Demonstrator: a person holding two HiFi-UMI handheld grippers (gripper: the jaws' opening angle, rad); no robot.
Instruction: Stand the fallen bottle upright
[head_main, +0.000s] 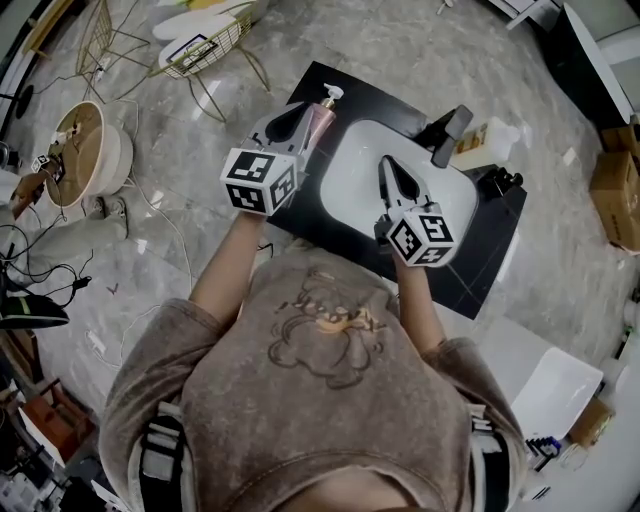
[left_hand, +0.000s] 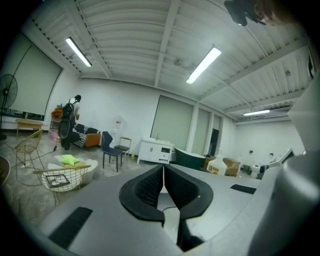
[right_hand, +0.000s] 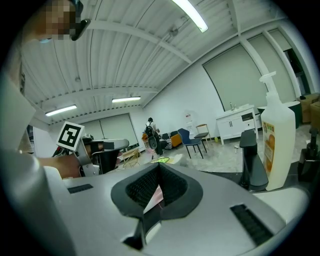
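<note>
The left gripper (head_main: 296, 112) has its black ribbed jaws pressed together with nothing between them. Just to the right of these jaws, the slim pink plastic bottle with a white pump top (head_main: 322, 118) sits on the black rectangular counter (head_main: 480, 270). Its pump end is beyond the jaw tips. It appears to lie along the counter, though the steep head view does not settle this.

Further right, the right gripper (right_hand: 159, 166) hangs over the white oval basin (head_main: 350, 170). Its jaw tips meet and grip nothing. A pink-and-white sliver shows through the gap below the tips, too little to name. Ahead and to the right of these jaws stands the black angular faucet (right_hand: 252, 160). Just right of the faucet, the white plastic pump bottle with an orange label (right_hand: 277, 135) stands upright.
</note>
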